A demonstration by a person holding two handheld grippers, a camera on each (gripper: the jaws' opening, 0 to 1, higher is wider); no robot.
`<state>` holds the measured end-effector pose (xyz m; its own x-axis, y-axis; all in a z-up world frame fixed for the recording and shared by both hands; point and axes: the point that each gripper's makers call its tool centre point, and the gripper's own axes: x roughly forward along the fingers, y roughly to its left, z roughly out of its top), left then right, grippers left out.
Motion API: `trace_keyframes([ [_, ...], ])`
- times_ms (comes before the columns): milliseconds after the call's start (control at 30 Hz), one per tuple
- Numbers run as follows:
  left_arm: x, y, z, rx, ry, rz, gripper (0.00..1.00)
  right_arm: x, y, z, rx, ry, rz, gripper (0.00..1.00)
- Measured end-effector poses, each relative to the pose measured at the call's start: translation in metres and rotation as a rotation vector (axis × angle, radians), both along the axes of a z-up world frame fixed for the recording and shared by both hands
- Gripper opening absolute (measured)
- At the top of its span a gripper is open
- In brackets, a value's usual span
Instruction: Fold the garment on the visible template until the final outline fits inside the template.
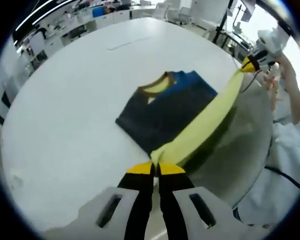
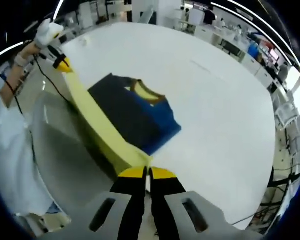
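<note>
A dark navy garment (image 1: 162,112) with a blue panel and a yellow collar lies partly folded on the white round table (image 1: 75,100), near its edge. Its yellow hem band (image 1: 210,117) is stretched taut between both grippers, lifted off the table. My left gripper (image 1: 156,168) is shut on one end of the band. My right gripper (image 1: 250,64) holds the other end at the upper right. In the right gripper view the garment (image 2: 130,117) lies ahead, my right gripper (image 2: 148,172) is shut on the band (image 2: 97,125), and my left gripper (image 2: 63,63) pinches the far end.
A person in white sleeves (image 1: 290,145) stands at the table's edge, over grey floor (image 1: 240,150). A faint line mark (image 1: 127,44) lies on the far tabletop. Desks and chairs (image 1: 90,20) ring the room behind the table.
</note>
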<state>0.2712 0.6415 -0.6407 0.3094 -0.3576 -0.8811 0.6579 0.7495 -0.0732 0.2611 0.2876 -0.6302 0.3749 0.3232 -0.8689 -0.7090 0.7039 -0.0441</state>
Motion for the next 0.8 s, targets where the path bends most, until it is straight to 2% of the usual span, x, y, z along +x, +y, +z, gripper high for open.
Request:
trace_keyframes([
  [133, 0.011, 0.002, -0.004, -0.004, -0.002, -0.003, 0.00, 0.014, 0.001, -0.007, -0.002, -0.010, 0.006, 0.03],
  [167, 0.016, 0.004, -0.007, 0.003, -0.002, 0.002, 0.00, 0.021, 0.005, -0.007, 0.016, -0.034, 0.012, 0.03],
  [300, 0.026, 0.003, -0.016, 0.002, -0.002, 0.014, 0.00, 0.032, 0.006, -0.016, 0.017, -0.037, 0.002, 0.03],
  [467, 0.037, 0.000, -0.023, -0.004, -0.007, 0.017, 0.00, 0.040, 0.004, -0.028, 0.003, -0.027, -0.003, 0.03],
  [800, 0.060, -0.004, -0.033, 0.002, -0.028, 0.022, 0.00, 0.059, 0.000, -0.036, 0.024, -0.042, -0.027, 0.03],
])
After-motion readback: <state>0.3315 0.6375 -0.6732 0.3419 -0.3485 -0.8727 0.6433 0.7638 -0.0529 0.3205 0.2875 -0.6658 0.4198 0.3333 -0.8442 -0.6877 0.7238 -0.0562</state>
